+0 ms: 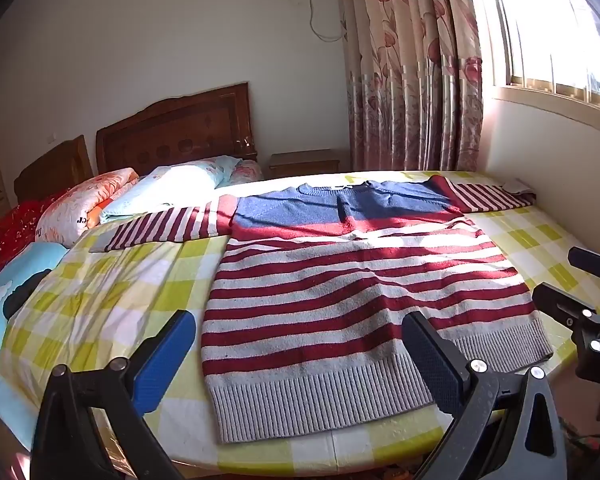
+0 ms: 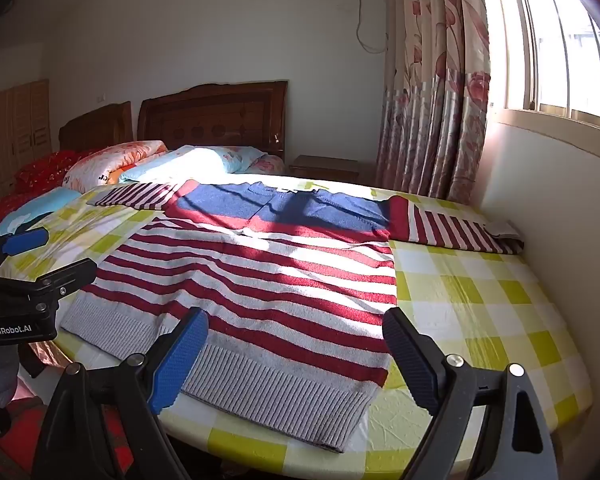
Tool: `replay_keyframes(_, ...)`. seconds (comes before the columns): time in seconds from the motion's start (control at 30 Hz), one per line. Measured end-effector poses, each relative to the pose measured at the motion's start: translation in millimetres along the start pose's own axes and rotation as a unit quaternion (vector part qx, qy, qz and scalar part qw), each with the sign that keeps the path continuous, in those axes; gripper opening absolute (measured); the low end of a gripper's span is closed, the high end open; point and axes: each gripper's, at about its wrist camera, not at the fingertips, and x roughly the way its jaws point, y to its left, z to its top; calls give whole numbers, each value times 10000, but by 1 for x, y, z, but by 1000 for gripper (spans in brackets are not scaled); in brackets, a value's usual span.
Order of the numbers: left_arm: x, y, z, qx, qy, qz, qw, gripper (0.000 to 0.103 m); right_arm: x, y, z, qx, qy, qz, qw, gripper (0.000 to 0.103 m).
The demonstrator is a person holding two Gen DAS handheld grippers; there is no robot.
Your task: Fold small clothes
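A small knit sweater (image 1: 340, 292) with red and white stripes, a blue yoke and a grey ribbed hem lies flat on a round table (image 1: 112, 280) with a yellow-checked cloth, both sleeves spread out. It also shows in the right wrist view (image 2: 260, 280). My left gripper (image 1: 300, 352) is open and empty, hovering over the hem's left part. My right gripper (image 2: 296, 344) is open and empty over the hem's right corner. The right gripper also shows at the right edge of the left wrist view (image 1: 576, 280), and the left gripper shows at the left of the right wrist view (image 2: 48, 256).
A bed with pillows (image 1: 172, 188) and a wooden headboard (image 1: 176, 132) stands behind the table. A white wall (image 2: 560, 208) touches the table on the right, under a window with floral curtains (image 1: 412, 80). A nightstand (image 1: 304, 162) sits at the back.
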Motion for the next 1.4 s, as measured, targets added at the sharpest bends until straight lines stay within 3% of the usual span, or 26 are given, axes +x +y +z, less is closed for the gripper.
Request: replay_keyframes(1.4, 6, -1, -8, 36, 96, -5, 9999, 103, 12, -5, -1, 20, 52, 21, 10000, 91)
